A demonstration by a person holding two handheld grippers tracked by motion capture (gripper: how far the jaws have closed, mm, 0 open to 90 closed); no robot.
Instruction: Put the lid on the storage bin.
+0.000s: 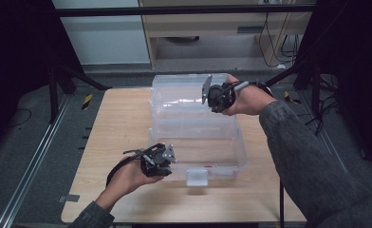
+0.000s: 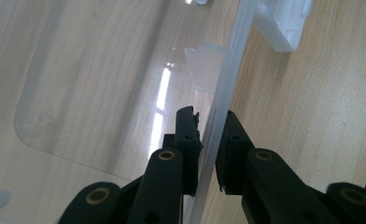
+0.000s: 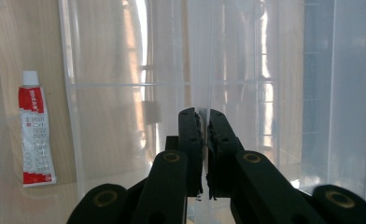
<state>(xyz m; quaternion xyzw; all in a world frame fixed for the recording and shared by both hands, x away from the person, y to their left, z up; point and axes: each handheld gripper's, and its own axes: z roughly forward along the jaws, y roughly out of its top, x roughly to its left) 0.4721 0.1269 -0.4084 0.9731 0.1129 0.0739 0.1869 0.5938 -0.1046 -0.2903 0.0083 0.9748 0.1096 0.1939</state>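
A clear plastic storage box (image 1: 196, 142) sits mid-table (image 1: 117, 128), its long axis running away from the person, its lid (image 1: 181, 92) raised at the far end. The left hand-held gripper (image 1: 167, 159) clamps the near-left rim, likely steadying the box. The right hand-held gripper (image 1: 212, 95) pinches the lid edge, apparently swinging it. A red-and-white tube (image 3: 34, 128) lies flat inside.

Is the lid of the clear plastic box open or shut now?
Open. The lid stands raised behind the box, held up by the right gripper.
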